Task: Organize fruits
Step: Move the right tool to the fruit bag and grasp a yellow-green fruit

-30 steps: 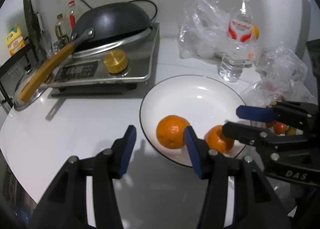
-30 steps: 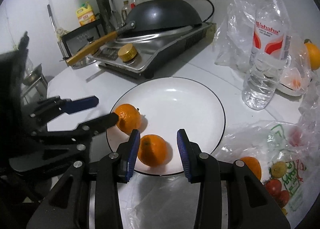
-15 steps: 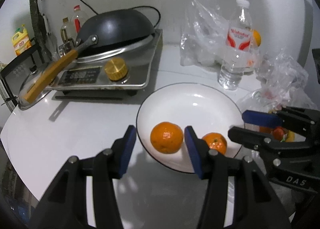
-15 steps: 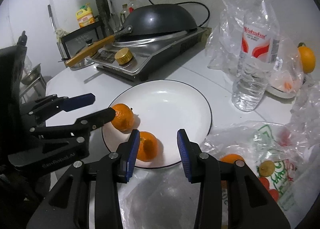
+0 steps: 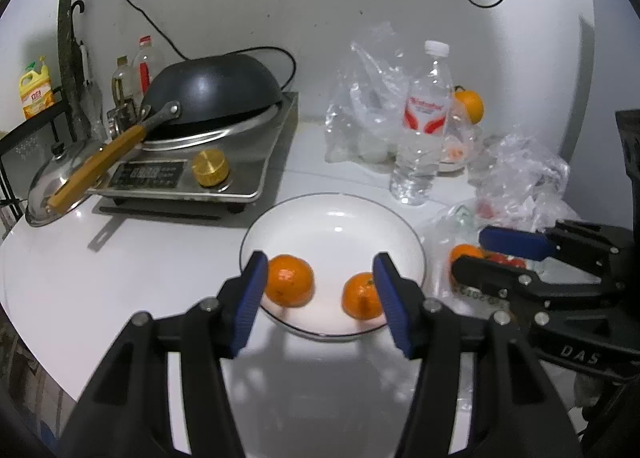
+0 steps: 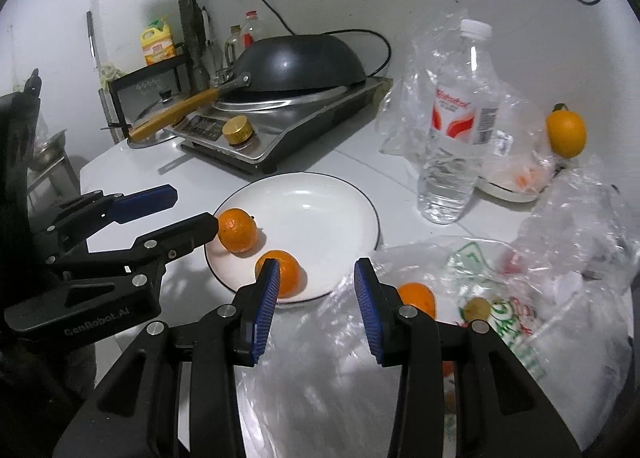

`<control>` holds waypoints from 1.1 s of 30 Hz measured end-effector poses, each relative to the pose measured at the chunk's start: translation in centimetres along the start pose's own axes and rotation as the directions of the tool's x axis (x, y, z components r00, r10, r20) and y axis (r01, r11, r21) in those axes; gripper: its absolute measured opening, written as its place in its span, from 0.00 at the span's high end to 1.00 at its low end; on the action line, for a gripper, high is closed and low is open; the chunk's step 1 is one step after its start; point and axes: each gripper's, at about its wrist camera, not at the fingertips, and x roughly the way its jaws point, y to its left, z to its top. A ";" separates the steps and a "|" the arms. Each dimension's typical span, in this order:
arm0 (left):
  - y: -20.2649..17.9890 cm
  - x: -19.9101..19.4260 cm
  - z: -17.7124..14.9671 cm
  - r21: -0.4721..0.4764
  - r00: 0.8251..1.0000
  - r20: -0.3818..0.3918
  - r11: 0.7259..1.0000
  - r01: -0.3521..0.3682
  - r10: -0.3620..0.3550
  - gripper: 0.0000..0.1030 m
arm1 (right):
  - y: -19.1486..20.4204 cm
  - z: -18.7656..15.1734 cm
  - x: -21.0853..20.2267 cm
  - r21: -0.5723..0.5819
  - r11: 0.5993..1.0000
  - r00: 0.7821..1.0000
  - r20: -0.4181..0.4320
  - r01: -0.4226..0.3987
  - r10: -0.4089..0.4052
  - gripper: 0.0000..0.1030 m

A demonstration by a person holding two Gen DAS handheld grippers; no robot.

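Note:
A white plate (image 5: 336,218) (image 6: 320,194) holds two oranges: one on its left (image 5: 290,280) (image 6: 237,229), one at its near edge (image 5: 362,300) (image 6: 282,272). My left gripper (image 5: 318,298) is open and empty, above the plate's near rim, an orange by each finger. My right gripper (image 6: 316,302) is open and empty, above the plate's right rim and a plastic bag (image 6: 500,298) that holds another orange (image 6: 418,298) and small fruits. A further orange (image 6: 566,134) sits at the back right.
An induction cooker (image 5: 200,162) with a black wok (image 5: 216,94) stands at the back left. A water bottle (image 5: 422,130) (image 6: 454,130) and crumpled clear bags (image 5: 368,106) stand behind the plate. The table's edge runs along the left.
Both grippers have pulled back and up from the plate. Both oranges lie still on the plate. The right gripper has shifted right, over the bag's edge.

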 end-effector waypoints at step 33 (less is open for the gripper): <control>-12.6 -1.5 -0.2 0.156 0.991 0.015 0.980 0.127 -0.131 0.33 | -9.3 -6.5 -7.5 0.122 0.978 0.985 -0.001 0.169 -0.170 0.60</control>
